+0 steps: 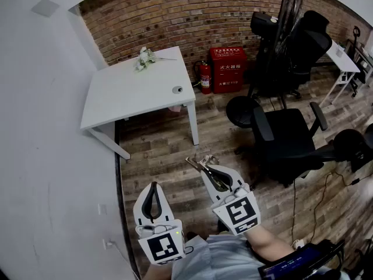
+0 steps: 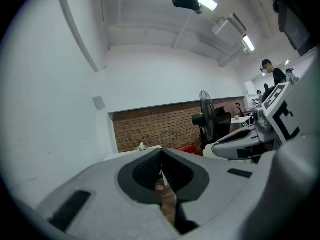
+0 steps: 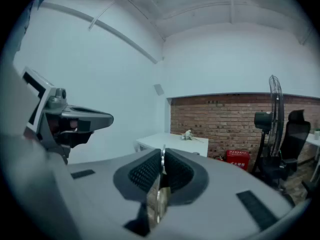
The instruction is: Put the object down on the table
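My right gripper [image 1: 203, 167] is shut on a thin shiny metal tool [image 1: 208, 175], whose tip sticks out past the fingertips. In the right gripper view the metal tool [image 3: 159, 194] stands edge-on between the pads of the right gripper [image 3: 163, 152]. My left gripper [image 1: 154, 185] is shut with nothing in it; the left gripper view shows the left gripper [image 2: 161, 152] with its pads touching. Both hang above the wooden floor, well short of the white table [image 1: 131, 95], which stands ahead against the brick wall.
A white flower sprig [image 1: 145, 57] and a small round object [image 1: 177, 90] lie on the table. A fire extinguisher [image 1: 204, 77] and a red cabinet [image 1: 228, 69] stand at the wall. Black office chairs [image 1: 285, 134] and a fan [image 1: 289, 13] fill the right. A white wall [image 1: 41, 156] runs along the left.
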### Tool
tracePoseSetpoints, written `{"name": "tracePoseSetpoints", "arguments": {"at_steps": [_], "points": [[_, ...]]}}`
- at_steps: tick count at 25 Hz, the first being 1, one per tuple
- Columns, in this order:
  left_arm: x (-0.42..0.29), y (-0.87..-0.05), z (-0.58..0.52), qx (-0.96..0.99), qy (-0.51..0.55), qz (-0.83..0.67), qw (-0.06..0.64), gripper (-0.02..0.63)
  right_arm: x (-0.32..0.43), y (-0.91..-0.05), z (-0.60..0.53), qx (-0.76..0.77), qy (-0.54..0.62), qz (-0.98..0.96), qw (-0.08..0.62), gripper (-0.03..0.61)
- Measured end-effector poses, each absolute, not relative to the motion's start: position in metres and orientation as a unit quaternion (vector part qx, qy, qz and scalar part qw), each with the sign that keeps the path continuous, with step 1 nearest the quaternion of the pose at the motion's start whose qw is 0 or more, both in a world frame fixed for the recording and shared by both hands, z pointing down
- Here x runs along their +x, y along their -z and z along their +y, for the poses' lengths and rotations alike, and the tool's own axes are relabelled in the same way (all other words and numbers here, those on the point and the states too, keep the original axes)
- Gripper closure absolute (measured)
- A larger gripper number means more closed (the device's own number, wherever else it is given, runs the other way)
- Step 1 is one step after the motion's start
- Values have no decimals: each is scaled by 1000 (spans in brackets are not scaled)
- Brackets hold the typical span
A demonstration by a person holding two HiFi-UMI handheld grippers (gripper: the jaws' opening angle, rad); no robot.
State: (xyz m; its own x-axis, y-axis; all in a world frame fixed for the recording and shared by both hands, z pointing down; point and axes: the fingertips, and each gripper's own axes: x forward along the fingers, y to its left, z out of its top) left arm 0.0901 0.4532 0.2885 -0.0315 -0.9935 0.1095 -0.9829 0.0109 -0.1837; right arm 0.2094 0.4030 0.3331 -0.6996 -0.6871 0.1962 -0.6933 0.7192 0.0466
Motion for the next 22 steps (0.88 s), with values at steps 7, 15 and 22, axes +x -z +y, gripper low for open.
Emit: {"name": "tracePoseSetpoints", "arguments": {"at_steps": [7,15,22], "points": [[112,-292,444,-694,112,711,24,604,230,-333,395,374,-26,-922,96,546],[140,-301,432,-686,120,718,27,604,260,-342,381,361,-32,-927,95,545],[148,-312,418,-673,127,729,12,604,275,-355,360,357,-42,-928,99,545]]}}
